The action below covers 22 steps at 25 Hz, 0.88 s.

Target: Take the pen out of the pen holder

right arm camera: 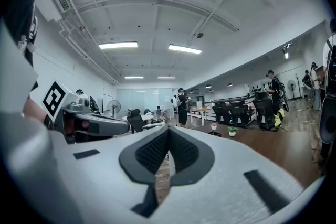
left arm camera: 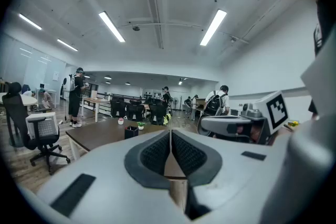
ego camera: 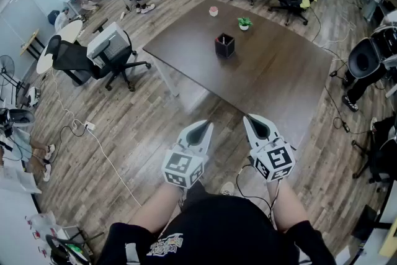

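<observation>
Your left gripper (ego camera: 203, 126) and right gripper (ego camera: 252, 119) both have their jaws pressed together with nothing between them. You hold them side by side, close in front of your body and over the wooden floor. They seem to sit there because the approach has not begun, and shut jaws carried near level suit a walk up to the work.

The pen holder (ego camera: 224, 46) is a small dark box standing upright on the brown table (ego camera: 273, 74), towards its far half and well apart from both grippers. The pen (ego camera: 222, 38) shows only as a thin tip above the rim. A little potted plant (ego camera: 244, 23) and a pink pot (ego camera: 213, 11) stand further back and should not block a reach from your side. The nearest table corner lies between you and the holder.

The head view gives the layout: the gap of floor, the table's outline, and the office chair (ego camera: 93, 59) off to your left. The gripper views cannot show that spacing, but they do show the ridged pads meeting along a closed seam, which the head view only hints at. The left gripper view has the holder just left of its jaw line. In the right gripper view the holder is too small to be sure of. Each gripper view also shows the other gripper alongside.
</observation>
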Each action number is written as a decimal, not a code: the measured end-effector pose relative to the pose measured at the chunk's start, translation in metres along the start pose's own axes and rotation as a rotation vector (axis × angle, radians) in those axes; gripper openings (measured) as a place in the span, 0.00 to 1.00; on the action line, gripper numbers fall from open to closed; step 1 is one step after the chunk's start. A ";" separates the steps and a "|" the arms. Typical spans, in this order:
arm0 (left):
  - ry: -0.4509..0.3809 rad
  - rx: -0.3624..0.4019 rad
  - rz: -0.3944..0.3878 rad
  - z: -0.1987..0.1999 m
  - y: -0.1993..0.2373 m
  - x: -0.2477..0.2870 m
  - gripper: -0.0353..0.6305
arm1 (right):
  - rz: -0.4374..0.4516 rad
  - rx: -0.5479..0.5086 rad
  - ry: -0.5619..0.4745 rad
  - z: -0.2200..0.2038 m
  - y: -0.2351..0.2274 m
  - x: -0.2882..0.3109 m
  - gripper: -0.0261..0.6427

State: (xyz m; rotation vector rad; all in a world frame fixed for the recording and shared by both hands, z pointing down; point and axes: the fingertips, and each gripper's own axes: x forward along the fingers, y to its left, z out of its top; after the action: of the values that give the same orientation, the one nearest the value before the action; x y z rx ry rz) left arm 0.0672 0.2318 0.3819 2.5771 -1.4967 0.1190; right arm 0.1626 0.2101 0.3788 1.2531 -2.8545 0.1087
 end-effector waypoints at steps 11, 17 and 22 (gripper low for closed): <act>0.003 -0.010 -0.002 -0.001 0.015 0.003 0.07 | 0.004 0.008 -0.001 0.001 0.003 0.016 0.05; 0.006 -0.008 -0.007 0.000 0.026 0.005 0.07 | -0.004 0.022 -0.011 0.003 0.003 0.025 0.05; 0.006 -0.010 -0.015 -0.001 0.040 0.010 0.07 | -0.017 0.011 -0.007 0.002 0.004 0.039 0.05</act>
State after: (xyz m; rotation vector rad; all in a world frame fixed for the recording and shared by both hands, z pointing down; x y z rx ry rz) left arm 0.0375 0.2040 0.3885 2.5771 -1.4715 0.1165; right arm 0.1332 0.1843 0.3788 1.2814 -2.8525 0.1204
